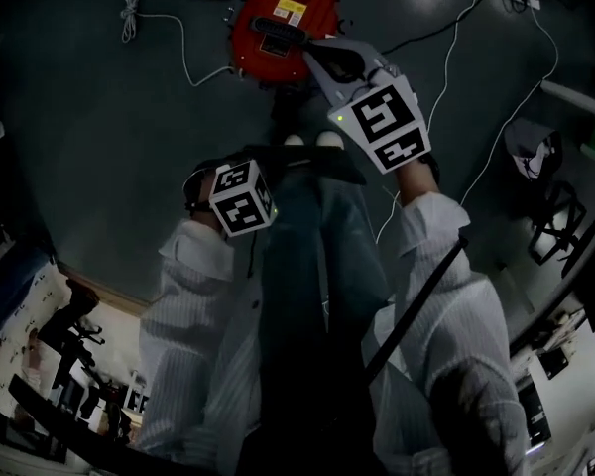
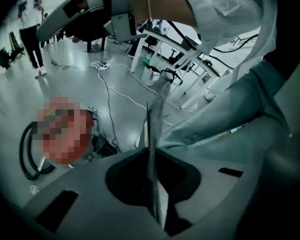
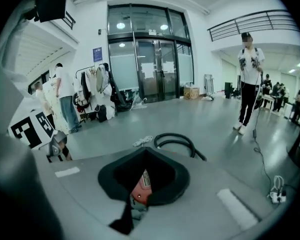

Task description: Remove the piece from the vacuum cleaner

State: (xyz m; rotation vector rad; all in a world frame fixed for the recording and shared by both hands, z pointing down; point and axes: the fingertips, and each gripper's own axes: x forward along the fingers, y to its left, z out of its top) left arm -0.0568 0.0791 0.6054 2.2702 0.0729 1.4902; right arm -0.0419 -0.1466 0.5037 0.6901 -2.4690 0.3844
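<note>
The red round vacuum cleaner [image 1: 278, 23] stands on the grey floor, straight ahead of my feet in the head view. My right gripper [image 1: 315, 50] reaches down to its near right edge, beside the black handle part. Its jaws look shut, and in the right gripper view red casing [image 3: 142, 185] shows just past them. Whether they pinch a piece I cannot tell. My left gripper [image 2: 151, 134] is held back near my body, its marker cube [image 1: 243, 198] over my legs. Its textured pads meet in a thin seam with nothing between them.
A black hose [image 3: 176, 140] curls on the floor beyond the vacuum. White cables [image 1: 159, 28] run across the floor, with a power strip [image 3: 277, 196] at the right. Table legs [image 2: 190, 69] stand further off. A person [image 3: 250, 79] stands at the right.
</note>
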